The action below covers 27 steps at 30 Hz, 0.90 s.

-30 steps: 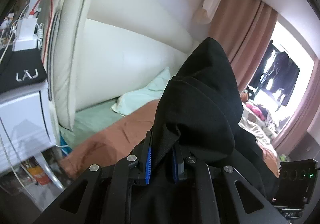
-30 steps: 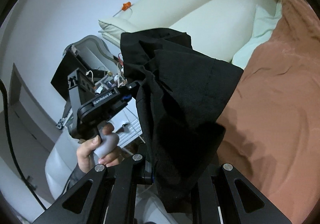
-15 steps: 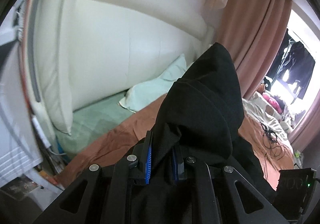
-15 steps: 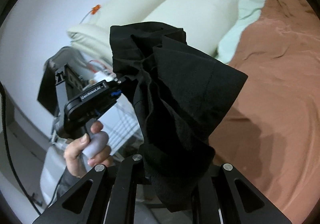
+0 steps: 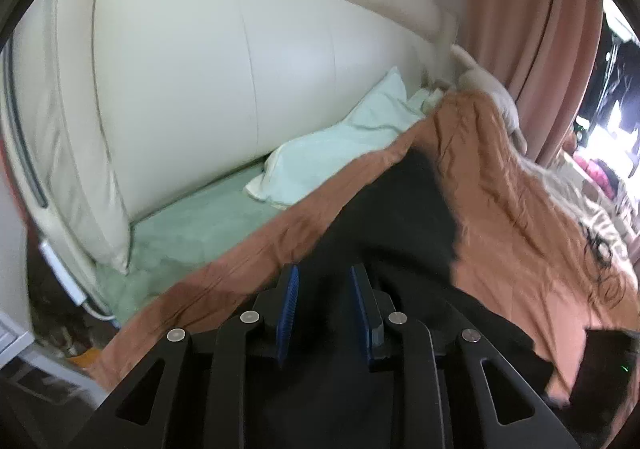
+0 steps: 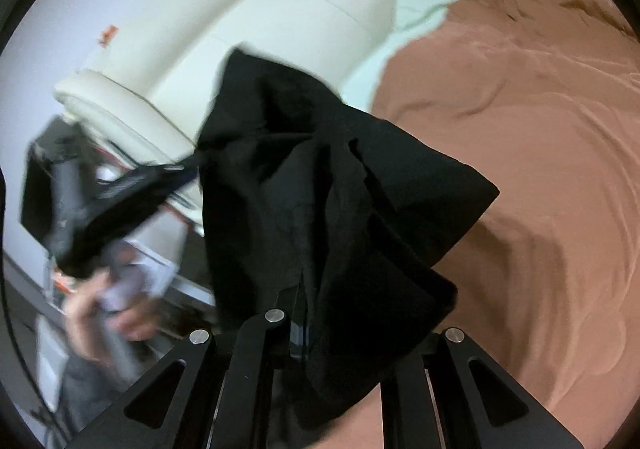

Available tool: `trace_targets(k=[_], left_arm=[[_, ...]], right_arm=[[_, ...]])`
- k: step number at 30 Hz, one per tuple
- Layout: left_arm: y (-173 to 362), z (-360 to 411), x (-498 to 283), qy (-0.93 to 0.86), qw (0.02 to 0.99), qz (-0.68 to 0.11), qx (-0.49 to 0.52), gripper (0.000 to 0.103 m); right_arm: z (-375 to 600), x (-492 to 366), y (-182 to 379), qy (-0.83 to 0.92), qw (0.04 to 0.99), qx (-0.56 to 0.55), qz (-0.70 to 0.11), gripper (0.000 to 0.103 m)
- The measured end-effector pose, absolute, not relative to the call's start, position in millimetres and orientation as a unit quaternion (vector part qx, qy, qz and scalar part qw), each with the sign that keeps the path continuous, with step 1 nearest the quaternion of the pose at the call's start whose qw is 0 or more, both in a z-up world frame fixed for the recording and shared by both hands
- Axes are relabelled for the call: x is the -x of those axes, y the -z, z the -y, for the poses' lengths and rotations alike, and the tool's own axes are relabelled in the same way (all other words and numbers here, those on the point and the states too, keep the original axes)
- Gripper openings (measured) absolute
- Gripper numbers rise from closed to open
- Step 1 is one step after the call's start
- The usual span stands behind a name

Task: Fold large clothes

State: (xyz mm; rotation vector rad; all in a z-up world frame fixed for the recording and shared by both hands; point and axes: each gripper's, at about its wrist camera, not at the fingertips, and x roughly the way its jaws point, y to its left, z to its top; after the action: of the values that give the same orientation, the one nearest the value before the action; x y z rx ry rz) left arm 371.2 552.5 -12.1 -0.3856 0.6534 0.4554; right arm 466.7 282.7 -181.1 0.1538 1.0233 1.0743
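Left gripper (image 5: 322, 303): blue-padded fingers (image 5: 289, 299) spreading, parted, black garment (image 5: 404, 217) lying in the gap and past it toward 12 o'clock, pads not pressing it. Right gripper (image 6: 304, 323): fingers pressed together, pinching a bunched fold of the black garment (image 6: 320, 185), which billows up toward 11 o'clock. Beneath: rust-brown blanket (image 5: 520, 217) over the bed, mint pillow (image 5: 340, 153) at 12 o'clock, cream padded headboard (image 5: 208, 61) beyond. At 9 o'clock in the right view, blurred, a hand (image 6: 100, 313) gripping the left gripper's handle.
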Motion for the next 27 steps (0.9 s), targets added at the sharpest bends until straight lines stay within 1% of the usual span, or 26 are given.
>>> trace_targets(k=[3,5,8,9,10,12,15,16,18,19,20,21,22,23,24,26,27], left_arm=[[19.2,-544.1,-348.6,-0.221,0.902,-0.328,0.171,0.033],[32.6,-541.5,-333.9,-0.224,0.894,-0.349,0.170,0.045],[52.4,-540.8,-313.9,-0.220,0.882,-0.372,0.184,0.046],[56.6,-540.3,-308.7,-0.221,0.879,-0.378,0.188,0.046],[60.5,-539.1,-302.6,-0.226,0.875,-0.383,0.191,0.046],[70.6,-539.9,-286.0,-0.238,0.867,-0.384,0.209,0.046],[84.2,-540.8,-270.6,-0.244,0.857,-0.383,0.245,0.046],[88.9,-541.4,-263.9,-0.250,0.851,-0.382,0.259,0.046],[95.6,-539.0,-255.8,-0.252,0.845,-0.381,0.277,0.048],[97.8,-536.5,-252.6,-0.248,0.844,-0.381,0.285,0.053],[99.4,-532.2,-248.8,-0.243,0.843,-0.380,0.292,0.060],[100.4,-527.4,-245.1,-0.241,0.844,-0.379,0.294,0.063],[100.1,-523.0,-242.2,-0.240,0.844,-0.378,0.293,0.070],[98.6,-516.7,-237.8,-0.241,0.846,-0.375,0.293,0.074],[96.9,-512.4,-235.5,-0.240,0.847,-0.373,0.294,0.075],[92.0,-501.2,-229.9,-0.235,0.850,-0.366,0.296,0.080],[89.3,-495.1,-226.8,-0.232,0.852,-0.364,0.295,0.080]], right_arm=[[-277.7,-491.5,218.9,-0.448,0.740,-0.057,-0.498,0.012],[-267.8,-504.6,239.3,-0.443,0.722,-0.096,-0.523,0.011],[-256.4,-509.2,245.1,-0.437,0.713,-0.125,-0.534,0.011],[-256.0,-510.2,243.7,-0.425,0.720,-0.114,-0.537,0.013],[-254.9,-511.3,242.6,-0.409,0.732,-0.097,-0.536,0.018],[-247.6,-510.0,236.7,-0.399,0.746,-0.079,-0.528,0.019],[-235.1,-510.0,227.8,-0.381,0.748,-0.092,-0.536,0.025],[-228.7,-507.6,222.9,-0.376,0.749,-0.099,-0.537,0.031],[-223.1,-512.6,219.1,-0.382,0.744,-0.097,-0.539,0.035],[-218.8,-509.6,217.1,-0.389,0.739,-0.095,-0.542,0.041],[-213.0,-507.0,215.7,-0.393,0.734,-0.094,-0.546,0.050],[-206.1,-504.9,213.0,-0.393,0.733,-0.093,-0.547,0.053],[-200.2,-502.0,209.1,-0.394,0.735,-0.093,-0.544,0.058],[-193.8,-499.7,204.6,-0.397,0.737,-0.096,-0.539,0.062],[-187.5,-496.9,199.4,-0.400,0.737,-0.098,-0.535,0.069],[-179.7,-491.2,188.5,-0.405,0.740,-0.094,-0.529,0.075],[-175.2,-487.7,183.7,-0.405,0.743,-0.090,-0.526,0.076]])
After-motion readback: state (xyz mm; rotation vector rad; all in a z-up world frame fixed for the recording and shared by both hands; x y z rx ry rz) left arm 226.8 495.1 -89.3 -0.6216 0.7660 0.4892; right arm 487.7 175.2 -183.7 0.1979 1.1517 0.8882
